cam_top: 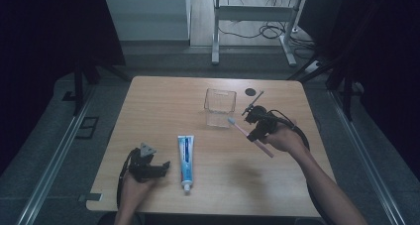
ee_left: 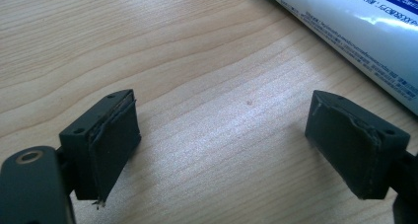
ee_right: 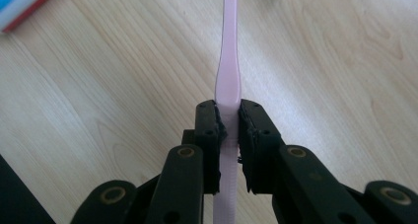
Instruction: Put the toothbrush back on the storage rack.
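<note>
Right gripper view: slim pink plastic toothbrush (ee_right: 227, 86) between black jaws.

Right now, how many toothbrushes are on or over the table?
1. The pink toothbrush is clamped in the right gripper above the table's right half, its head near the clear container. I see none lying beside the toothpaste tube.

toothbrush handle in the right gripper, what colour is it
Pale pink. The toothbrush shows best in the right gripper view, clamped between the right gripper's black jaws.
</note>
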The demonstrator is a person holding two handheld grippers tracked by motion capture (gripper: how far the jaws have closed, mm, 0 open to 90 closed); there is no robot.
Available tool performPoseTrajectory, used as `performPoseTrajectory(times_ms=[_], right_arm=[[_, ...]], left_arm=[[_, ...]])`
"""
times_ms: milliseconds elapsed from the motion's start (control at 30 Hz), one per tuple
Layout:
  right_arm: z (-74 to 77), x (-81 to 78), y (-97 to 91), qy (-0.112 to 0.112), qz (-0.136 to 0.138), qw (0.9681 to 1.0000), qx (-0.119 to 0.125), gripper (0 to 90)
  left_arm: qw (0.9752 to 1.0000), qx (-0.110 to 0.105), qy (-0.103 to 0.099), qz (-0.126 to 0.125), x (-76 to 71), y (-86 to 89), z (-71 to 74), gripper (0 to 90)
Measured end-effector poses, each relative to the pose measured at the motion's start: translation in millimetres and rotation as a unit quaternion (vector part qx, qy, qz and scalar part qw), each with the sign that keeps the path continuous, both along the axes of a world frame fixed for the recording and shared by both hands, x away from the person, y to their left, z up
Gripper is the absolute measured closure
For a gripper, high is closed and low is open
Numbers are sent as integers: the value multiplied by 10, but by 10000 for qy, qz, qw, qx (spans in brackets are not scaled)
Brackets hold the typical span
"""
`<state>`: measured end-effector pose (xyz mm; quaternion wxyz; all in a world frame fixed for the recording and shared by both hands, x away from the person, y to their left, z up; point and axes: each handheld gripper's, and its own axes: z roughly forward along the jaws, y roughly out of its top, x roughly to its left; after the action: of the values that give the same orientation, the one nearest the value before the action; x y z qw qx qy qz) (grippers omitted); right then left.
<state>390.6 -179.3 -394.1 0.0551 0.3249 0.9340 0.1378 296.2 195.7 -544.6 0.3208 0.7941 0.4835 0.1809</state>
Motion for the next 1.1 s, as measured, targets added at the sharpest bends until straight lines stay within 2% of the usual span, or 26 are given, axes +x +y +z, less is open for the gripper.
performPoseTrajectory(times_ms=[533,567,700,833,1100], right_arm=[[265,189,90,-284,-173,9987,384,784],[295,211,96,-362,-188,9982,429,784],[336,243,105,-422,-228,9975,514,784],[402,301,107,-596,-298,9954,685,784],[460,383,104,-785,-375,9924,876,784]], left_arm=[[10000,-4,2,1,0,0,0,130],[10000,-4,0,2,0,0,0,130],[10000,-1,1,3,0,0,0,130],[10000,-2,0,2,1,0,0,130],[10000,-5,3,2,0,0,0,129]])
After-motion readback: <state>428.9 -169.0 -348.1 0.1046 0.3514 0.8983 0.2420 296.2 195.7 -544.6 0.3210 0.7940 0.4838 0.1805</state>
